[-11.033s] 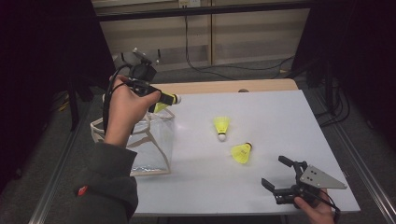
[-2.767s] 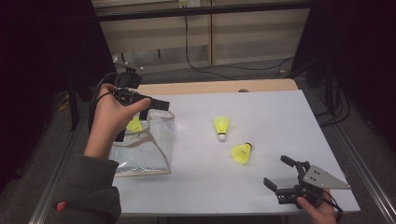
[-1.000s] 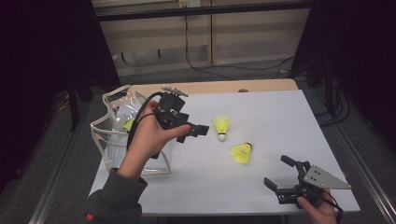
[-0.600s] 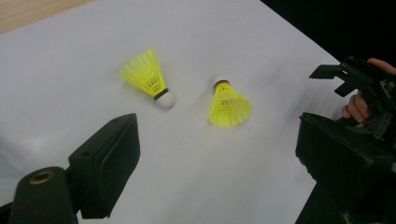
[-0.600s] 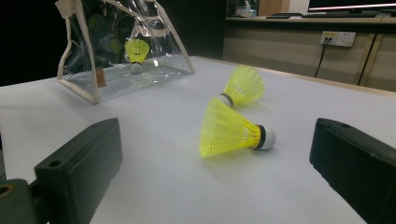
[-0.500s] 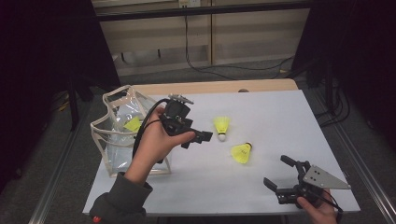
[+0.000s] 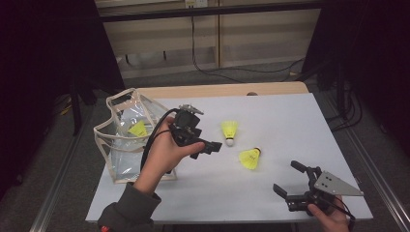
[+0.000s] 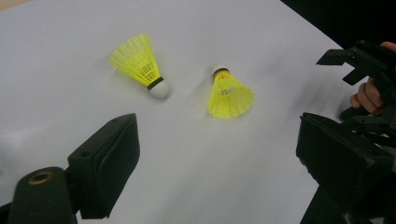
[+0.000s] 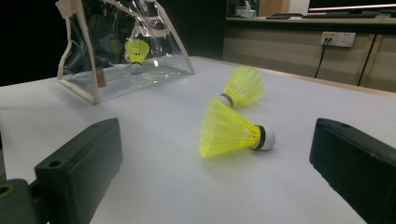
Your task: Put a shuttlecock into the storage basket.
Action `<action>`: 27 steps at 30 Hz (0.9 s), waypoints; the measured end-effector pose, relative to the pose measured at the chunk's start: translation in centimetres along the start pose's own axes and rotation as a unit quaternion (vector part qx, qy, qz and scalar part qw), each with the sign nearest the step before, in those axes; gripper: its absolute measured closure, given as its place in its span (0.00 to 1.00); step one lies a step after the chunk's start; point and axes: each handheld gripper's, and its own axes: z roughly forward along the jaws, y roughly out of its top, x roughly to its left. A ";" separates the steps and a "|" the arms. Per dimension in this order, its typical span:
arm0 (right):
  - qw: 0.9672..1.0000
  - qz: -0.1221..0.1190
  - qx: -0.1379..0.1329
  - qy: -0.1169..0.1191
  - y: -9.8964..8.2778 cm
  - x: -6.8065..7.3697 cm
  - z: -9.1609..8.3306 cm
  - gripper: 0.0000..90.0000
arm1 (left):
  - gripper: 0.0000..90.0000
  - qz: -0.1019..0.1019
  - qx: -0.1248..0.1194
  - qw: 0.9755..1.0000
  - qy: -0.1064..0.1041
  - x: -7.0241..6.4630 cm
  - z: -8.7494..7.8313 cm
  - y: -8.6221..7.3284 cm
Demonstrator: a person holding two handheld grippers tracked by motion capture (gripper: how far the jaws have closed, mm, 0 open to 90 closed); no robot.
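On the white bench (image 7: pixel 290 121) two yellow plastic shuttlecocks with white cork heads lie on their sides near the middle, just beside each other but apart. The farther shuttlecock (image 7: pixel 229 131) has its head toward the person; the nearer shuttlecock (image 7: pixel 250 158) lies with its skirt toward the person's left and its head toward the far right. A third yellow shuttlecock (image 7: pixel 138 129) sits inside the clear plastic bag with cream trim (image 7: pixel 118 145), which stands open at the left side of the bench; in the right claw view this one rests head down behind the bag's transparent wall. The left claw (image 7: pixel 212 146), held in the person's left hand (image 7: pixel 164 154), hovers above the bench just left of the two loose shuttlecocks, its tips close to the head of the farther one without touching it. Its jaws stand wide apart with nothing between them; in the left claw view both shuttlecocks lie on the surface beyond the gap. The right claw (image 7: pixel 287 181) rests low at the near right corner of the bench in the person's right hand (image 7: pixel 331 217), well apart from the bag, its jaws likewise spread and empty, facing the nearer shuttlecock, which lies near but clear of the tips.
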 end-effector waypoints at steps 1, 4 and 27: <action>1.000 0.000 0.000 0.000 0.0 0.0 0.0 0.03 | 0.15 -0.001 -0.001 1.000 0.000 0.0 0.1 -0.1; 1.000 0.001 0.000 0.001 0.0 0.0 0.0 0.03 | 0.15 -0.002 0.000 1.000 0.001 -0.1 0.2 -0.3; 1.000 0.001 0.001 0.001 0.0 0.1 0.0 0.03 | 0.14 -0.004 0.005 1.000 -0.007 0.3 2.0 -2.0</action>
